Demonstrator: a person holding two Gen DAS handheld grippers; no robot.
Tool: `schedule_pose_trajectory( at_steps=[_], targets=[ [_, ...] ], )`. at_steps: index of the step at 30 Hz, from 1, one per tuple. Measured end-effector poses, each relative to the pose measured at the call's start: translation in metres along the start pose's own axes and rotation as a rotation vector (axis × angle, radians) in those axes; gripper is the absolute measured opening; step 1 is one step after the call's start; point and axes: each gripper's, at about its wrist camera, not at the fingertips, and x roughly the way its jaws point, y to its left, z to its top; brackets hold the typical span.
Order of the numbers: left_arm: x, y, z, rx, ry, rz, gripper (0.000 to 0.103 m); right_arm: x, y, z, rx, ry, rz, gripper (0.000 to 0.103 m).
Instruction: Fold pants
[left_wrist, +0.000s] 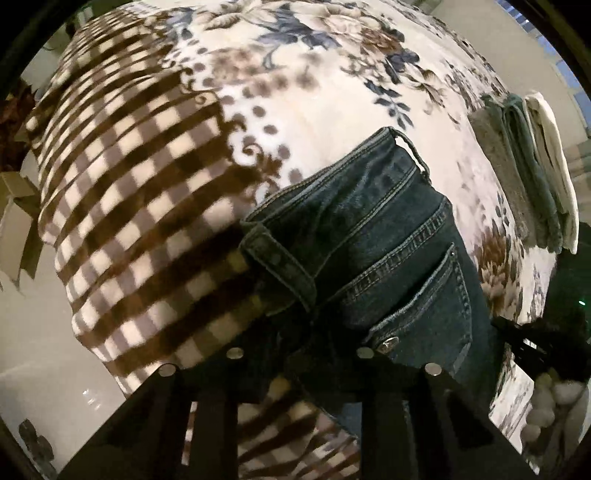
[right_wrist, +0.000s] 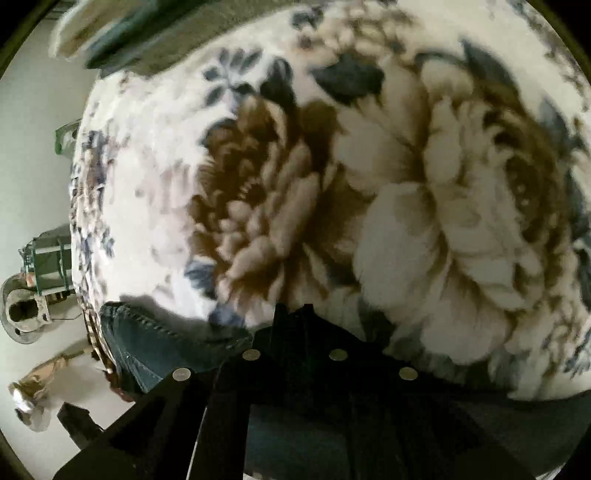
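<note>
Both my feeds are dim and warm, with heavy fisheye bowing and black vignette at every corner. In the left wrist view, the jeans (left_wrist: 388, 236) are sharp enough to read the stitching, while the blanket (left_wrist: 147, 192) smears at its checked edge. The right wrist view is motion-blurred throughout; its big flower print is soft. My right gripper (right_wrist: 295, 314) is near-black silhouette.

Jeans (left_wrist: 388, 258) legs cut off, btm edge
</note>
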Motion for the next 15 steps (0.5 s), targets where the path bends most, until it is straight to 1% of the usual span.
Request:
schedule_pose_trajectory(
  at_steps=[2, 4, 5, 6, 7, 8, 10, 12, 13, 14, 15],
  targets=[
    [0.000, -0.002, 0.001, 0.019, 0.010, 0.006, 0.021, 0.014, -0.001, 0.006, 0.013, 0.050, 0.016, 0.007],
    [-0.001, -0.001, 0.002, 0.021, 0.027, -0.005, 0.022, 0.008, -0.013, 0.007, 0.064, 0.047, 0.046, 0.009],
    [-0.003, -0.001, 0.002, 0.027, 0.034, -0.003, 0.024, -0.004, -0.018, 0.007, 0.067, 0.025, 0.060, 0.012],
    [-0.006, -0.001, 0.002, 0.029, 0.036, 0.000, 0.024, -0.014, -0.020, 0.007, 0.057, 0.017, 0.060, 0.019],
    [-0.011, -0.002, 0.002, 0.032, 0.036, 0.004, 0.024, -0.033, -0.026, 0.004, 0.047, -0.009, 0.060, 0.031],
    [-0.016, -0.004, 0.000, 0.034, 0.034, 0.007, 0.024, -0.047, -0.027, -0.001, 0.029, -0.038, 0.070, 0.036],
    [-0.028, -0.011, -0.003, 0.057, 0.021, 0.028, 0.023, -0.077, -0.040, -0.019, 0.002, -0.082, 0.060, 0.054],
    [-0.040, -0.027, -0.009, 0.117, -0.001, 0.074, 0.027, -0.099, -0.060, -0.041, 0.010, -0.128, 0.038, 0.065],
    [-0.047, -0.040, -0.014, 0.167, -0.015, 0.101, 0.039, -0.106, -0.073, -0.054, 0.024, -0.145, 0.022, 0.070],
    [-0.050, -0.051, -0.018, 0.209, -0.027, 0.118, 0.063, -0.115, -0.092, -0.072, 0.057, -0.172, -0.002, 0.074],
    [-0.053, -0.064, -0.023, 0.256, -0.041, 0.136, 0.077, -0.121, -0.108, -0.085, 0.087, -0.194, -0.022, 0.083]
  ],
)
